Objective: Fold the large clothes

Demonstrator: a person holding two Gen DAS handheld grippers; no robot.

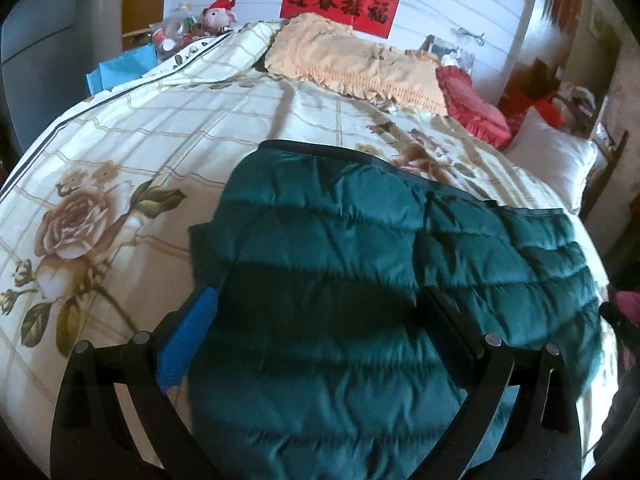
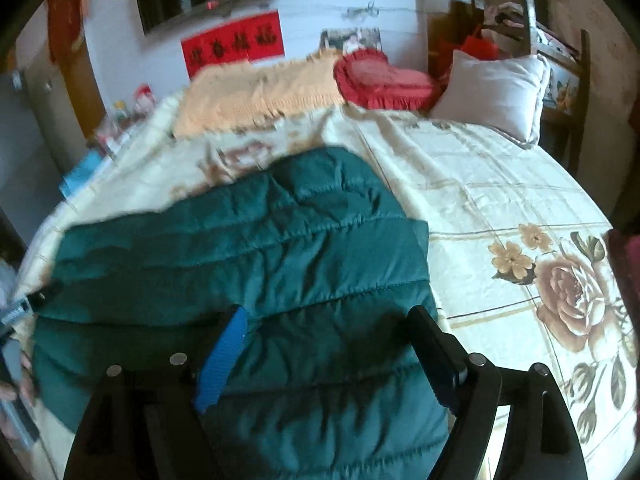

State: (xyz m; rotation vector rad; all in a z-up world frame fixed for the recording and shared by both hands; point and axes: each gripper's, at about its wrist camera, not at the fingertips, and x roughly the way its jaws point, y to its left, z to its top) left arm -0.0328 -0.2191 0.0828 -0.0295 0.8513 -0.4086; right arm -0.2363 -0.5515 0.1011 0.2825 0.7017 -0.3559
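Dark green quilted puffer jacket (image 1: 332, 280) spread on cream rose-print bedspread (image 1: 140, 152), left gripper (image 1: 324, 304) jaws wide apart over it, right gripper (image 2: 328, 328) likewise spread, neither pressing fabric, peach fringed pillow (image 1: 352, 68) beyond.

light: soft daylight | blur: right wrist view smeared | edges: fisheye-bent, dark

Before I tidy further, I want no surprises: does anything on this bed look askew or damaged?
Nothing looks damaged or spilled. The green quilted jacket lies rumpled and slanted across the floral bedspread, mid-fold.
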